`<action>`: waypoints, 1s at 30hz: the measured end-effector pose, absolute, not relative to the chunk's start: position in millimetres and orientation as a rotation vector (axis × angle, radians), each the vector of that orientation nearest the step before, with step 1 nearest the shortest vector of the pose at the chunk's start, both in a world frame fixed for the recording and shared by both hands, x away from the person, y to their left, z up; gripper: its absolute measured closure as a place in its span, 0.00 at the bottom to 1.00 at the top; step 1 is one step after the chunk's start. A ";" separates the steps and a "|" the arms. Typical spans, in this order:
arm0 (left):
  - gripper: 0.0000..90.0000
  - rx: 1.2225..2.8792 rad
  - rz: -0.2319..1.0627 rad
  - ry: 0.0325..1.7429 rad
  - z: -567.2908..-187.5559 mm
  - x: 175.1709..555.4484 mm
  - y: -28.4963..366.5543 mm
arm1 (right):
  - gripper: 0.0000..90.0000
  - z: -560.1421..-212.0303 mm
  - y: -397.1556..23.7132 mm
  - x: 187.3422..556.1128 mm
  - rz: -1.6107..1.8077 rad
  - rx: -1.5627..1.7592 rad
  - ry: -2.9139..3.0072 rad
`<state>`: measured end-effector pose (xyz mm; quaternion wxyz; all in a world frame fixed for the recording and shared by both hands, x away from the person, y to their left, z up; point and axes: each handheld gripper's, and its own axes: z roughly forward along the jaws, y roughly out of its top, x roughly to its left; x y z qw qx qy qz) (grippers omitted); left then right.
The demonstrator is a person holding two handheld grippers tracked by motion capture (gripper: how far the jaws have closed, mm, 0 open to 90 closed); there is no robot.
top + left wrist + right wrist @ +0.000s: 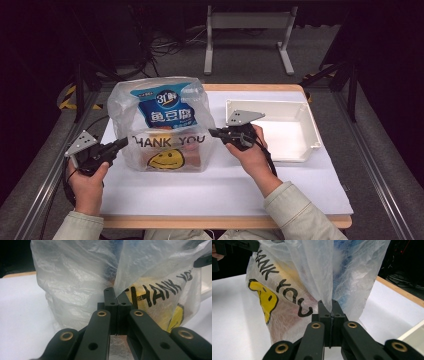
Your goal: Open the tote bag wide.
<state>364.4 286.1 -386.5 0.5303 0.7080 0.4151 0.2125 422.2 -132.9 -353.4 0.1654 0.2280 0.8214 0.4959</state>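
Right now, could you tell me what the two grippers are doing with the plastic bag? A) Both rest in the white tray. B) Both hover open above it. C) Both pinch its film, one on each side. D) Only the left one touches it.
C: the left gripper and the right gripper each have their jaws shut on a fold of the plastic bag, at opposite sides.

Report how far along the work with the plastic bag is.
Done: both grips are set. The left gripper and the right gripper are each shut on a fold of the plastic bag, one at each side. In hand: the bag stands on the table, packets inside. Left: the white bin holds nothing.
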 end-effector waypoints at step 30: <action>1.00 1.841 0.419 1.078 -411.4 376.3 292.1 | 1.00 -401.6 -129.1 427.3 1.306 0.757 2.494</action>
